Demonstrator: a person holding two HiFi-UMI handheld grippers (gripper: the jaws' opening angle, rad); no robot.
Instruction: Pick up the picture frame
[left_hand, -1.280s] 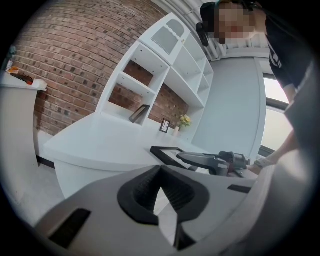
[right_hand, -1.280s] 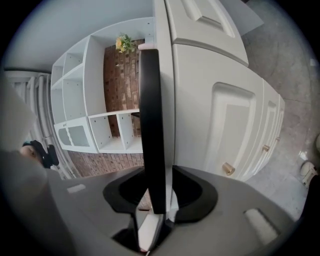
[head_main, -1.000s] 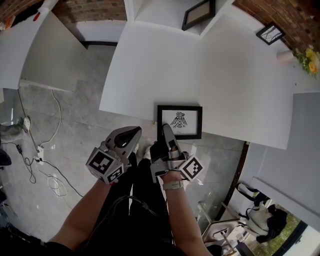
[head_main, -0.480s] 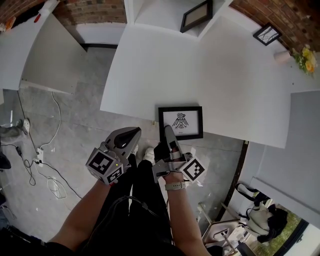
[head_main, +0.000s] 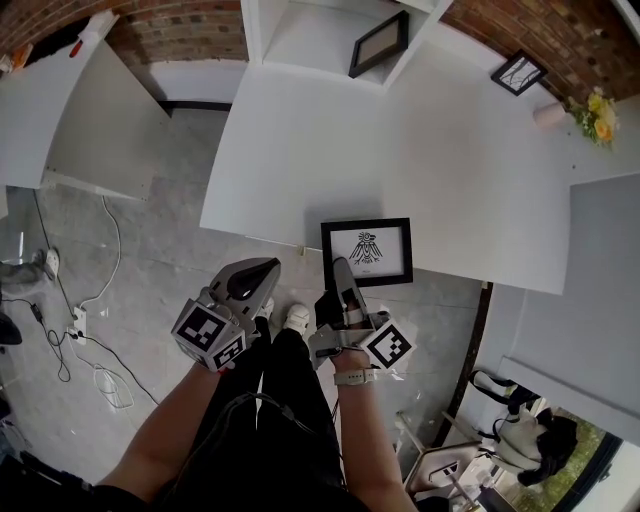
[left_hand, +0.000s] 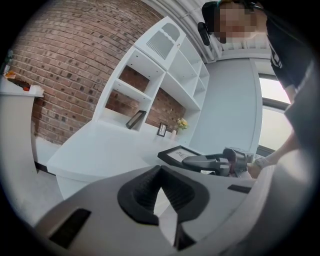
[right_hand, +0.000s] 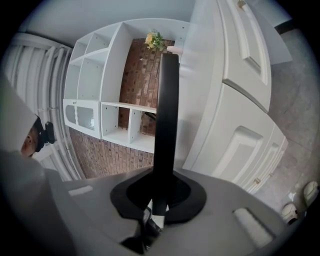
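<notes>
Jaws of right gripper just closed, clamping black rectangular picture frame at white table edge for lift | left gripper jaws together, empty.

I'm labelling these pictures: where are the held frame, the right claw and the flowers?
frame (head_main: 367, 250), head view, on its bird print.
right claw (head_main: 342, 270), head view, between its tips.
flowers (head_main: 598, 110), head view, on the yellow blooms.

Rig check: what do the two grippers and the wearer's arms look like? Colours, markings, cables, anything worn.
Left gripper and right gripper: grey shells, black ribbed pads. Each carries a white cube with black square markers. Forearms bare, no sleeves; pale-banded watch on the right wrist. Thin dark cable over black trousers.
</notes>
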